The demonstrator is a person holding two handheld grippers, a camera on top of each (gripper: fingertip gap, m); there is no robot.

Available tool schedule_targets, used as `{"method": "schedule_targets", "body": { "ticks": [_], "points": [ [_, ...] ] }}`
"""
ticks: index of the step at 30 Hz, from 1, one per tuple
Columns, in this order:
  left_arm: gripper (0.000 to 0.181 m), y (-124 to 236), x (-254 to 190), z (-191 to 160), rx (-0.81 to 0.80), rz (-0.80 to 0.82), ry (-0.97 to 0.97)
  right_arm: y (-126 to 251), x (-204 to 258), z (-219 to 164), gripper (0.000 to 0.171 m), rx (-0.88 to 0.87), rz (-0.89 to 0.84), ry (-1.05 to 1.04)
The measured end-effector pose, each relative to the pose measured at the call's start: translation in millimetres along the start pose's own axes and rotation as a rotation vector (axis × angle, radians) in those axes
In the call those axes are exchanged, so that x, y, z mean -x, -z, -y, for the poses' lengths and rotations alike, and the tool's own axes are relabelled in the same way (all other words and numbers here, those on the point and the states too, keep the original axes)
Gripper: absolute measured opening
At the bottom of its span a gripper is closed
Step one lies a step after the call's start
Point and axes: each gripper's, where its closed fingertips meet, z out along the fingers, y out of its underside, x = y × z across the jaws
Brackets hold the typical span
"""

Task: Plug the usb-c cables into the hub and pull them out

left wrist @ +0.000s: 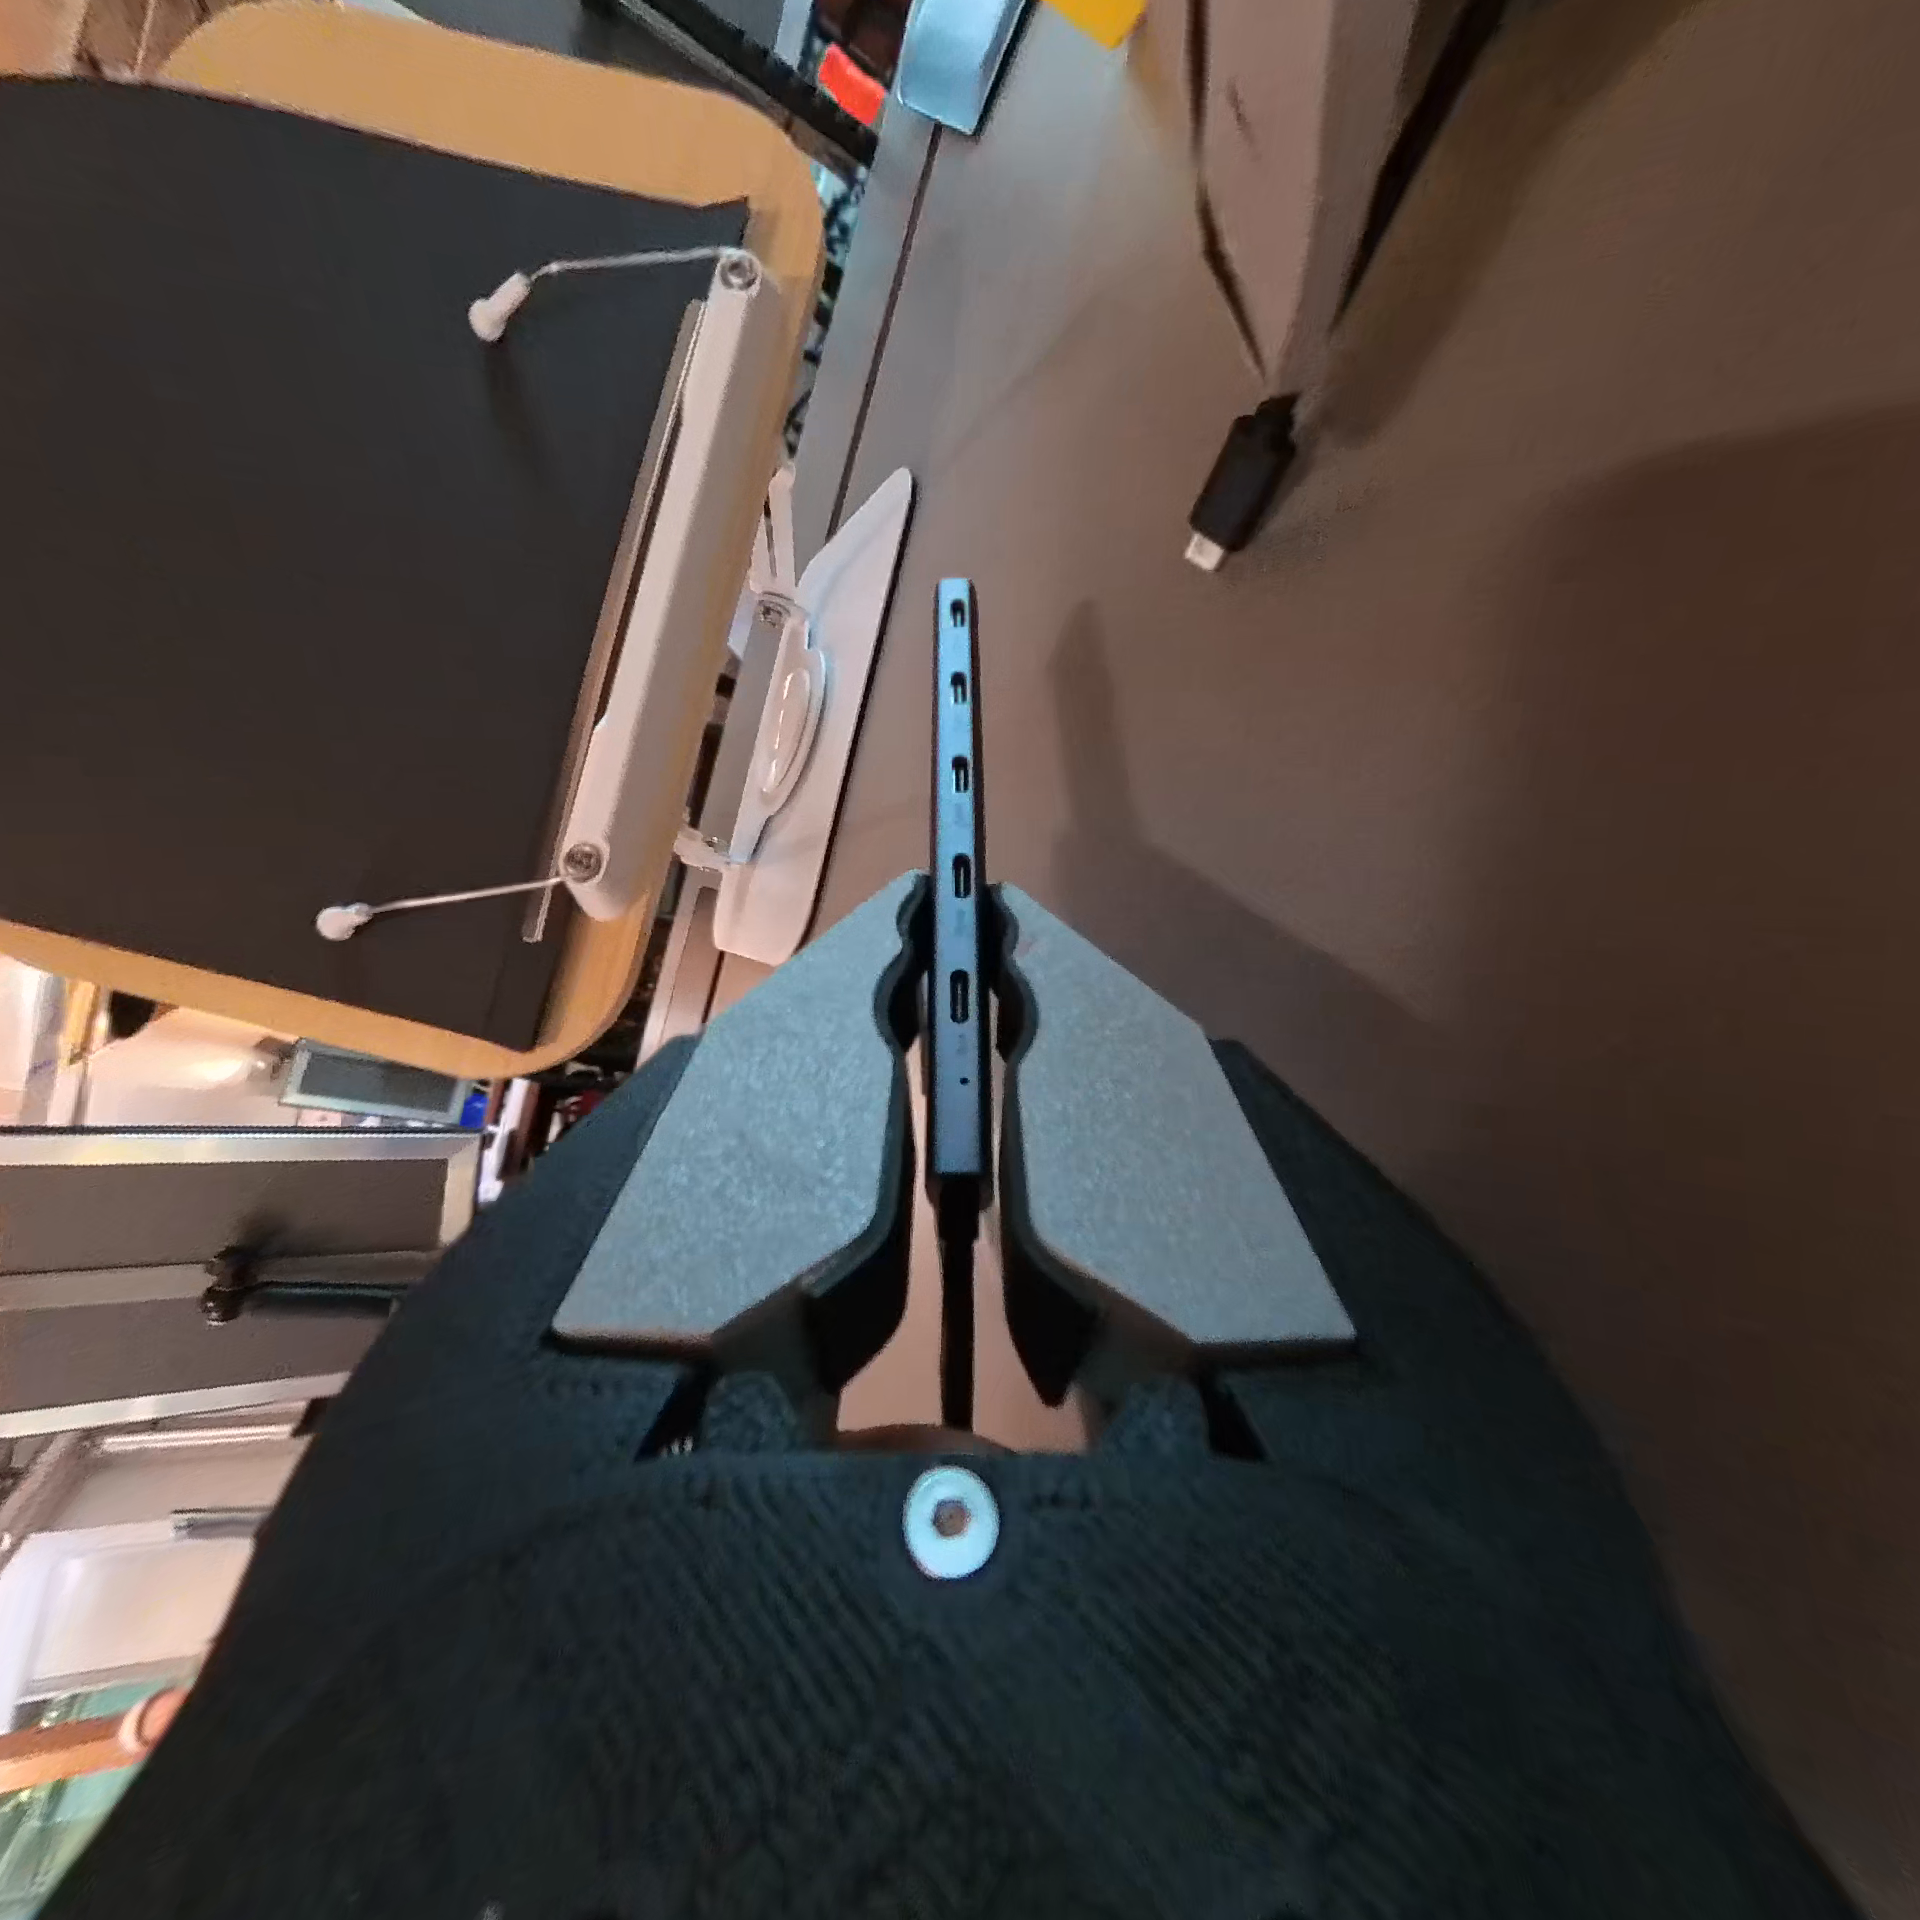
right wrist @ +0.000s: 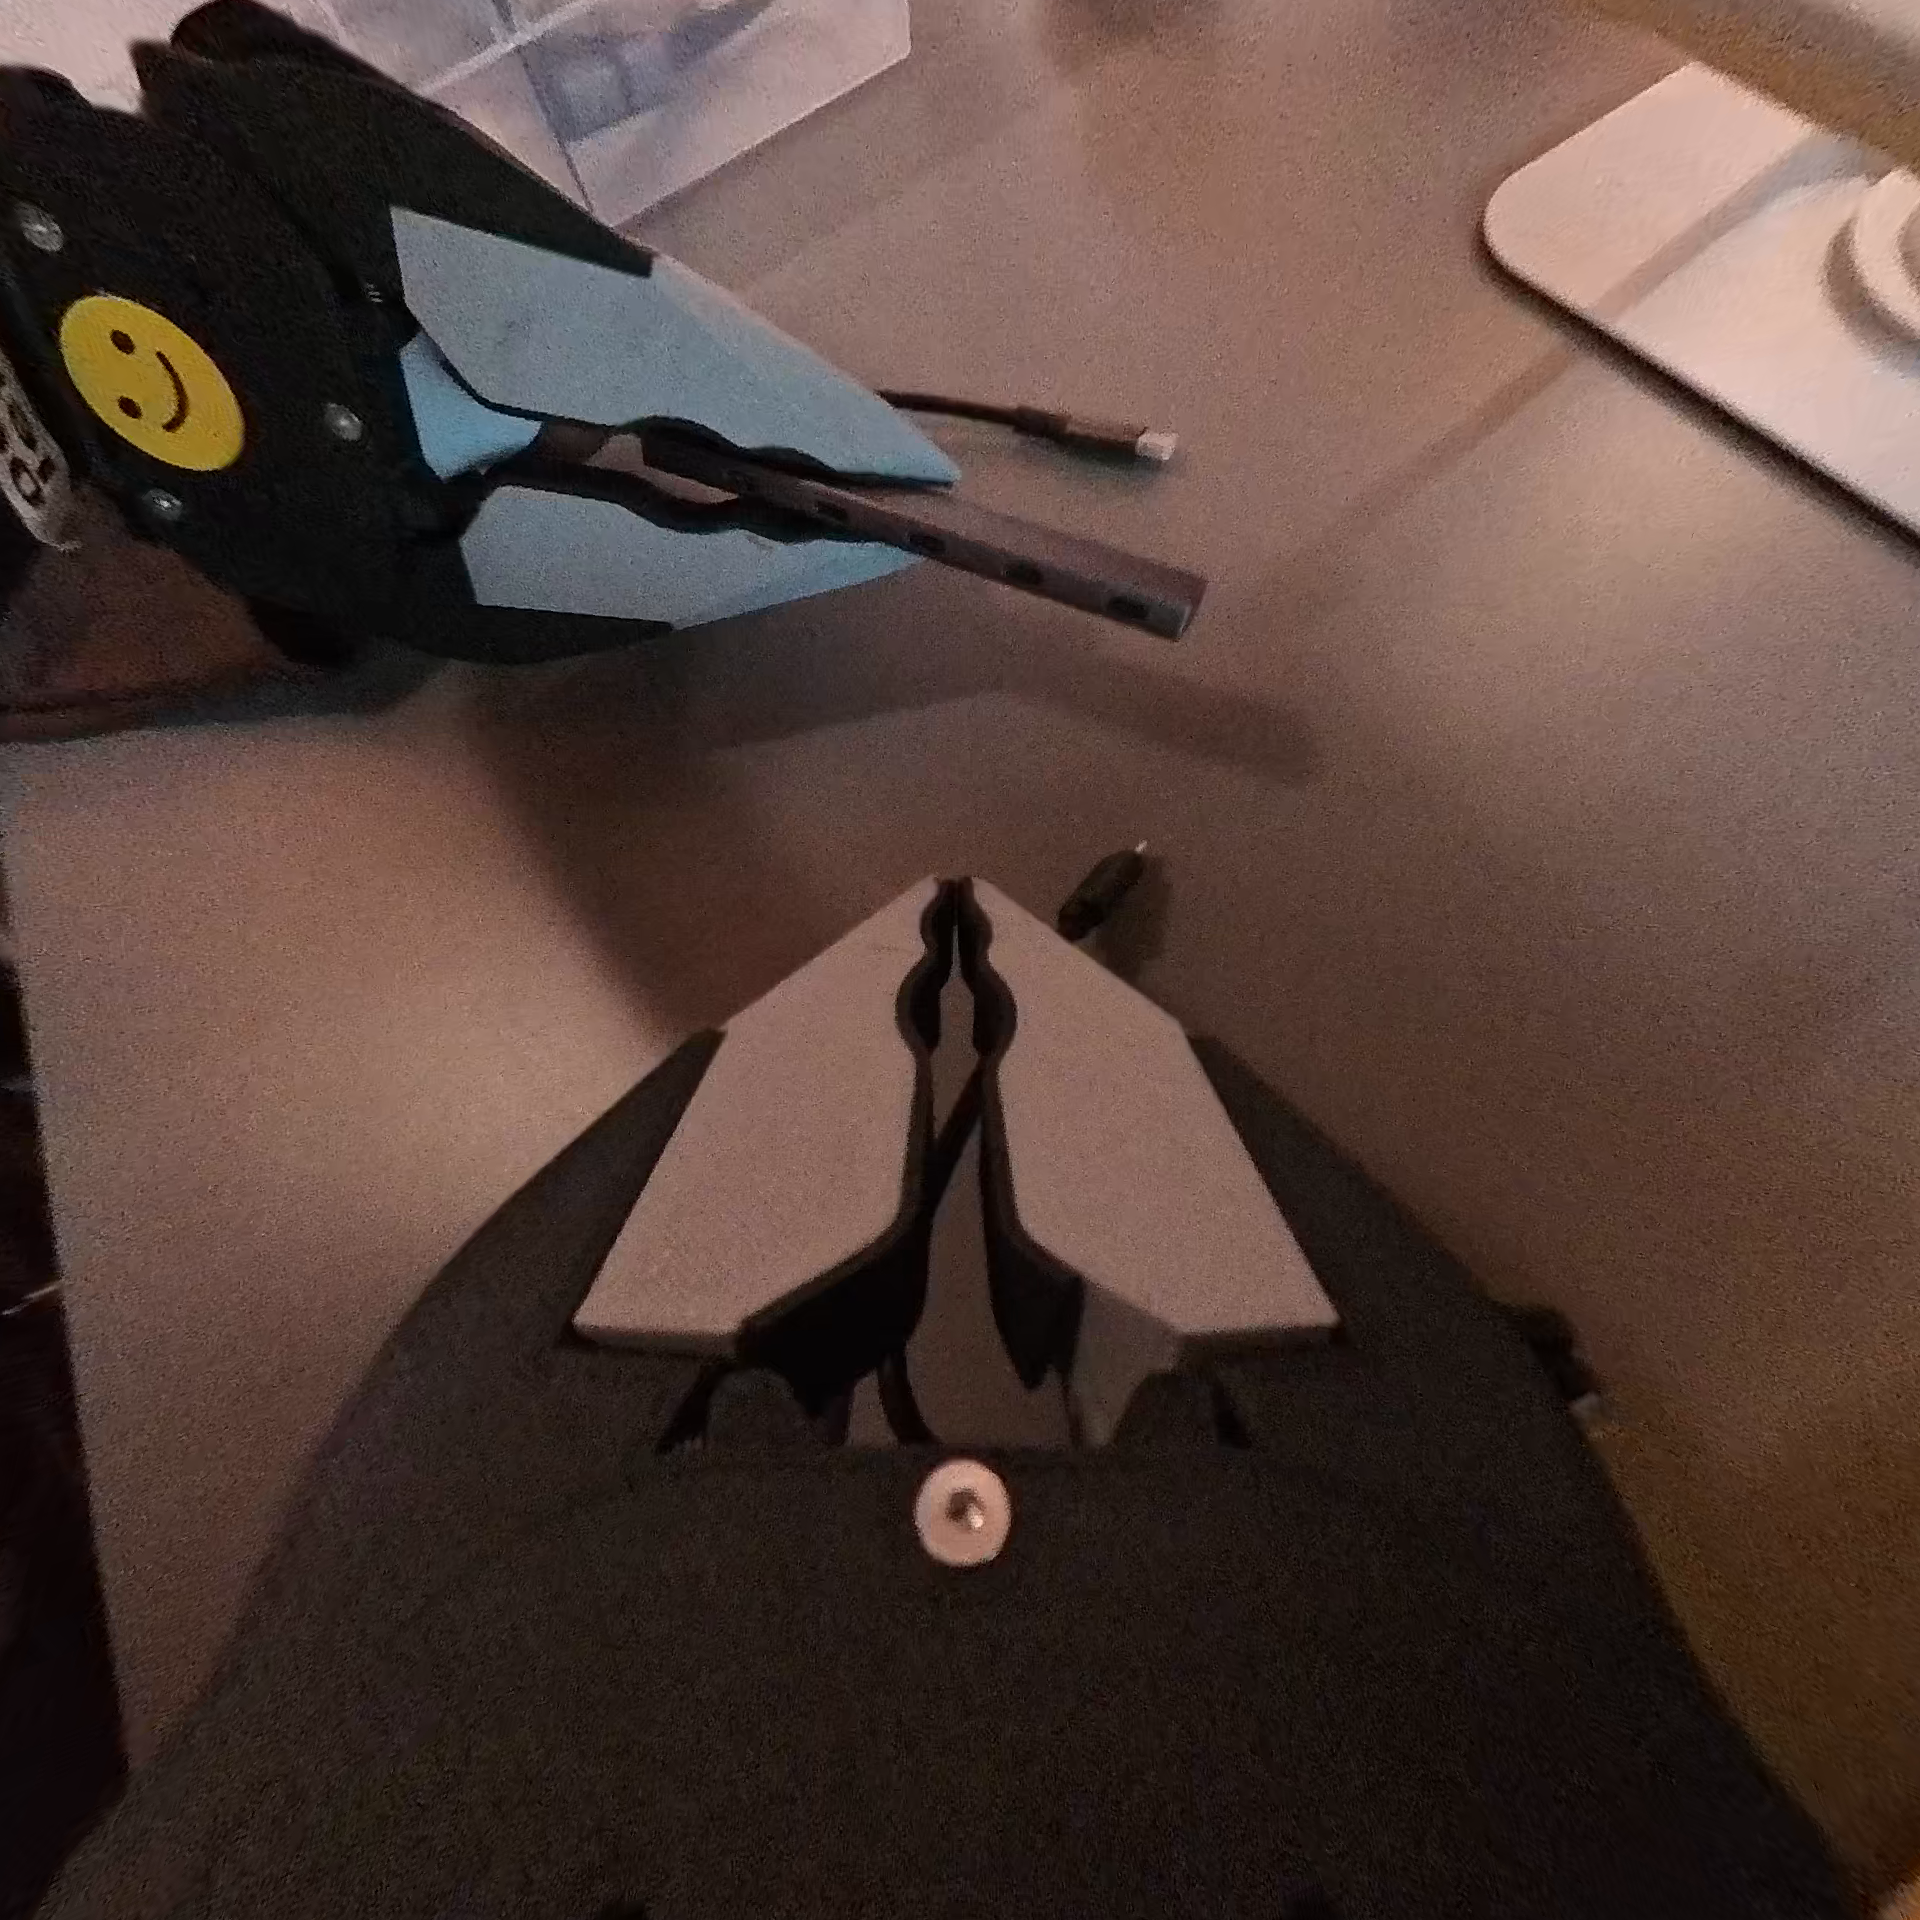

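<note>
Right gripper (right wrist: 956, 902) is closing fully, fingertips meeting, pinching a black usb-c cable (right wrist: 1103, 891) | left gripper (left wrist: 958, 914) is clamping the slim grey hub (left wrist: 957, 790) edge-up above the table (left wrist: 1455, 935) | second usb-c cable (right wrist: 1049, 426) is lying beyond the hub.

The near end of the hub (left wrist: 958, 935) sat between the left hand-held gripper's (left wrist: 956, 904) fingers, which covered its flat sides. In the right wrist view a black cable (right wrist: 951, 1132) crossed between the right hand-held gripper's (right wrist: 957, 896) closed fingers, its connector (right wrist: 1103, 883) poking out beyond them (whether clamped or merely lying underneath could not be told). A clear plastic box (right wrist: 665, 94) was cut off by the top edge, blurred.
</note>
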Motion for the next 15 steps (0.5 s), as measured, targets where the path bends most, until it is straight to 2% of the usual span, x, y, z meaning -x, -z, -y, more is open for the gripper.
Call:
{"method": "schedule_targets", "body": {
  "ticks": [5, 8, 11, 15],
  "points": [
    [0.007, 5.1, -3.7, 13.2, -0.046, -0.011, -0.004, 20.4, 1.9, 26.8, 0.044, -0.091, -0.11, 0.172],
    [0.007, 12.6, -7.3, 24.4, -0.099, -0.052, 0.045, 16.4, 1.5, 36.7, 0.065, -0.062, -0.2, 0.299],
    [0.007, 22.3, -8.3, 36.8, -0.173, -0.089, 0.096, -0.4, -4.4, 29.0, 0.061, 0.063, -0.298, 0.481],
    [0.007, 32.6, -14.6, 46.0, -0.239, -0.159, 0.12, -13.7, -9.8, 21.6, 0.014, 0.162, -0.463, 0.762]
  ]
}}
